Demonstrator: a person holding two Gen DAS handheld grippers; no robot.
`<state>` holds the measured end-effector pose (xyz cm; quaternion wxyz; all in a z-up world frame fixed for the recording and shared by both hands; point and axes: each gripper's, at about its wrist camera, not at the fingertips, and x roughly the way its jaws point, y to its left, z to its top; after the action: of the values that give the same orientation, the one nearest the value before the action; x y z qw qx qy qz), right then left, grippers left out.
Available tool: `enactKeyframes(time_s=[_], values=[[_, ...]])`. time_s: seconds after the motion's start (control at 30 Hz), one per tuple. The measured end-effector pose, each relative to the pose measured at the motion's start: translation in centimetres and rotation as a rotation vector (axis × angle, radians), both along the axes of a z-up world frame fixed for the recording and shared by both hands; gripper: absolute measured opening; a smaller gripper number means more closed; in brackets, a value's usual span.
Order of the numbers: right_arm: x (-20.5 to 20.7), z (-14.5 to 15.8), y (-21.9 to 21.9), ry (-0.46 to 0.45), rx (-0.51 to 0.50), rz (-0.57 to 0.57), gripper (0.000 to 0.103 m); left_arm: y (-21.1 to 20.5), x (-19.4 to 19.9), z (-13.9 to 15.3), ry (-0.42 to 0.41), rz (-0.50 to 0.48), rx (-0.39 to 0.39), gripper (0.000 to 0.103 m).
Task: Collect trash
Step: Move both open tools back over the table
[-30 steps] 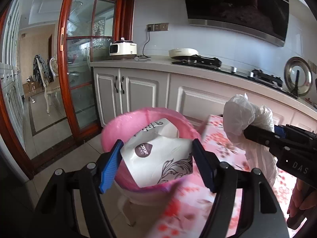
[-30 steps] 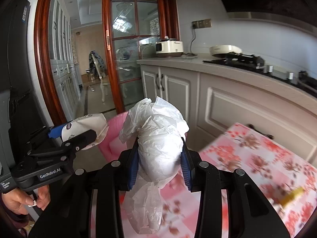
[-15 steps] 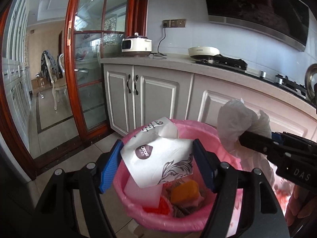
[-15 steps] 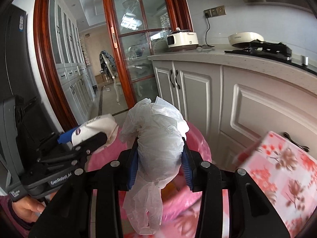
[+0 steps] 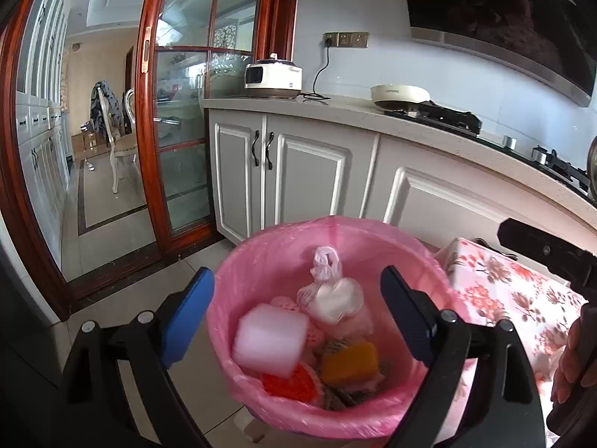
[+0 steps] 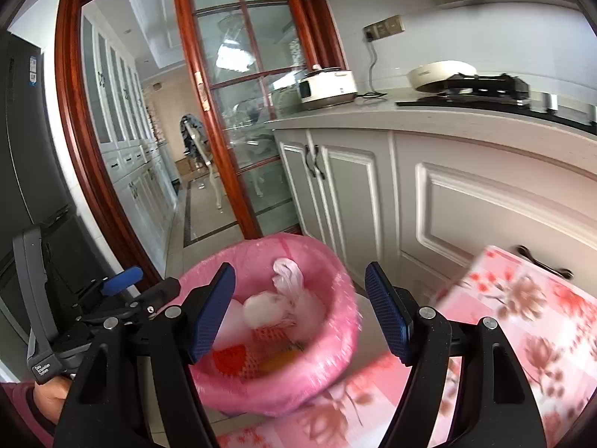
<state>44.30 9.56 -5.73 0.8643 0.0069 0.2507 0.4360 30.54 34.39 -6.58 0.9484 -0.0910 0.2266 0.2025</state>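
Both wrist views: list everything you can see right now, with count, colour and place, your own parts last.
bin: one, pink liner, on the floor by the cabinets.
white bag: one, knotted, in the bin.
white packet: one, blurred, in the bin's left side.
orange piece: one, in the bin.
red net: one, low in the bin.
table: one, pink floral cloth, right of the bin.
cooker: one, white, on the counter.
pan: one, cream, on the hob.
cabinets: grey-white doors under the counter.
glass door: red-brown wooden frame, left.
left tongs: blue pads, opening, nothing between, above the bin.
right tongs: blue pads, opening, nothing between.
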Motion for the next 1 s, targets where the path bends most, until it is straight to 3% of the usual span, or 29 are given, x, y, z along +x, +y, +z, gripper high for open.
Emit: enactKeyframes(time_s=[0.53,0.73,1.0], values=[[-8.9,2.3,-13.8,-0.052,0.007,-0.173,0.070,-11.5,-6.4,3.2,-0.060,-0.138,0.010,0.098],[-11.5,0.9,-20.1,-0.033,-0.005,-0.282,0.070,-16.5,-7.4,2.3,-0.051,-0.220,-0.029,0.098],[-13.0,-2.3,-26.5,-0.010,-0.084,-0.422,0.071,-23.3,-6.8,0.9,-0.017,-0.355,0.000,0.098]])
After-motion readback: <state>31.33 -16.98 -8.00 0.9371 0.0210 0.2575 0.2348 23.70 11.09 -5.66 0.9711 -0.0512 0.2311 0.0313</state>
